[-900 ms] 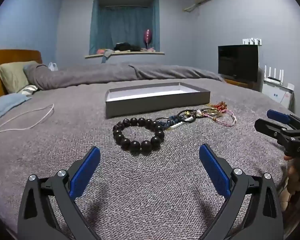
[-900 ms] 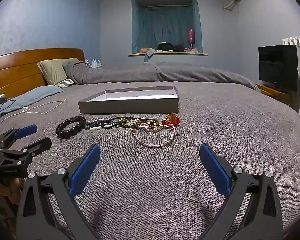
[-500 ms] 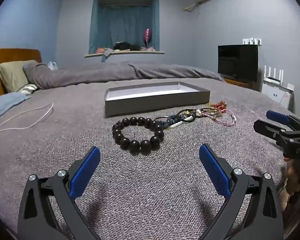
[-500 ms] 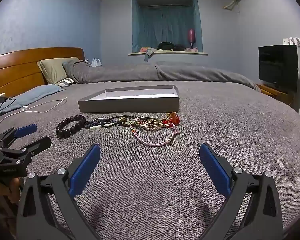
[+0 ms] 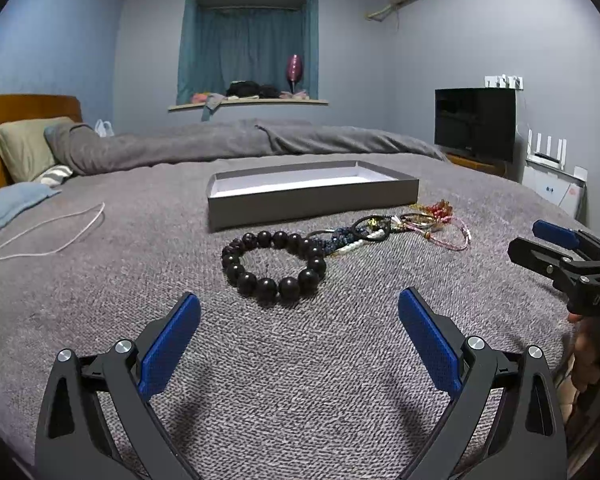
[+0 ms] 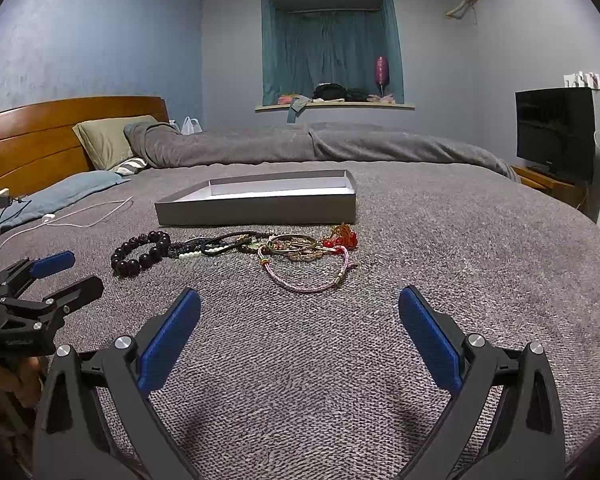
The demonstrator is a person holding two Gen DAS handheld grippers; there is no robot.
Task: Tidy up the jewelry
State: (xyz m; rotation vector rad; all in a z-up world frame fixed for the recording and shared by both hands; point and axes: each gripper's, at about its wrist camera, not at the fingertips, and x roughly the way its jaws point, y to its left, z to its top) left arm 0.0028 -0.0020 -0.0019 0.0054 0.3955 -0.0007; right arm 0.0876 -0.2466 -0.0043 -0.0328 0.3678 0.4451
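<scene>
None of the jewelry [image 6: 236, 254] is in the grey tray [image 6: 260, 210] yet; both grippers, left [image 5: 300, 340] and right [image 6: 300, 340], hover wide, empty, near the bed's [image 6: 440, 260] front edge.

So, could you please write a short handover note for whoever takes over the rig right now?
Left tongs: open, empty, low over the bed, facing the dark bead bracelet.
Right tongs: open, empty, facing the pink cord bracelet.
Jewelry: all in a row on the grey blanket, in front of the grey tray; the middle pieces overlap in a tangle.
Done: nothing visible in the tray so far.
Left: move every piece into the tray. The bead bracelet looks like the easiest start for the left.
</scene>
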